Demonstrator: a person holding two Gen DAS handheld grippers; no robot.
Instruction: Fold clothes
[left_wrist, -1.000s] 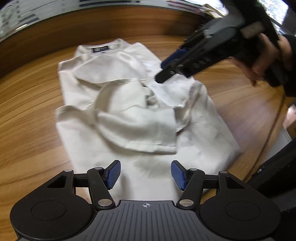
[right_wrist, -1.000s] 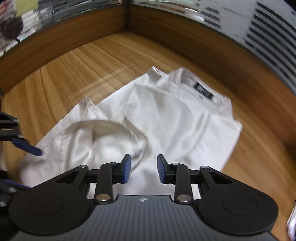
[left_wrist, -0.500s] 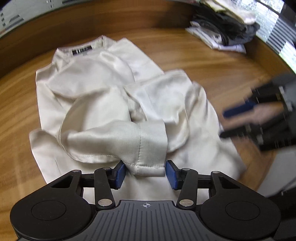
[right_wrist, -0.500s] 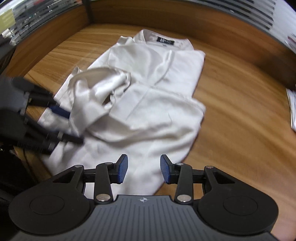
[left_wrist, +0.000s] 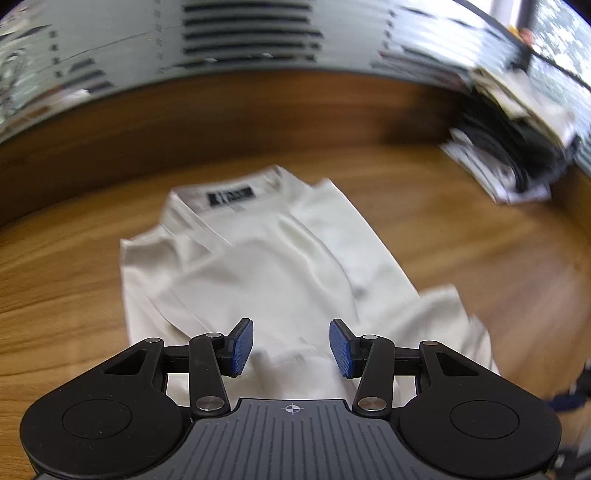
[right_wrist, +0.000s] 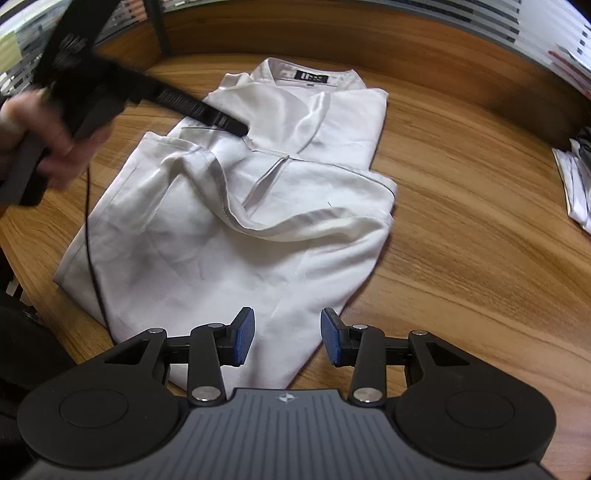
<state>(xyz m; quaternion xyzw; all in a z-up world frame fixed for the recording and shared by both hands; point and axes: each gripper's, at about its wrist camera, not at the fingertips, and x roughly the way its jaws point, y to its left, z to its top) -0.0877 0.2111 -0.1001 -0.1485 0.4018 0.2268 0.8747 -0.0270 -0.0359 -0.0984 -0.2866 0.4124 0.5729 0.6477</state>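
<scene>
A white shirt (right_wrist: 280, 206) lies flat on the wooden table (right_wrist: 480, 236), its collar with a black label (right_wrist: 310, 77) at the far end. My left gripper (left_wrist: 291, 349) hovers over the upper body of the shirt (left_wrist: 266, 266). A sleeve cuff (left_wrist: 291, 360) sits between its blue pads, which appear to press on it. In the right wrist view a hand (right_wrist: 37, 129) holds the left gripper (right_wrist: 236, 127) over the shirt's chest. My right gripper (right_wrist: 284, 341) stands open just above the shirt's near hem, with nothing pinched.
A pile of dark and light clothes (left_wrist: 509, 147) sits at the table's far right, also seen as folded cloth (right_wrist: 576, 177) at the frame's edge. A raised wooden rim (right_wrist: 369, 33) borders the table. A thin black cable (right_wrist: 92, 240) crosses the shirt's left side.
The left gripper narrowed onto the sleeve cuff and carried it up toward the collar. The right gripper swung away from the shirt's middle to its near hem.
</scene>
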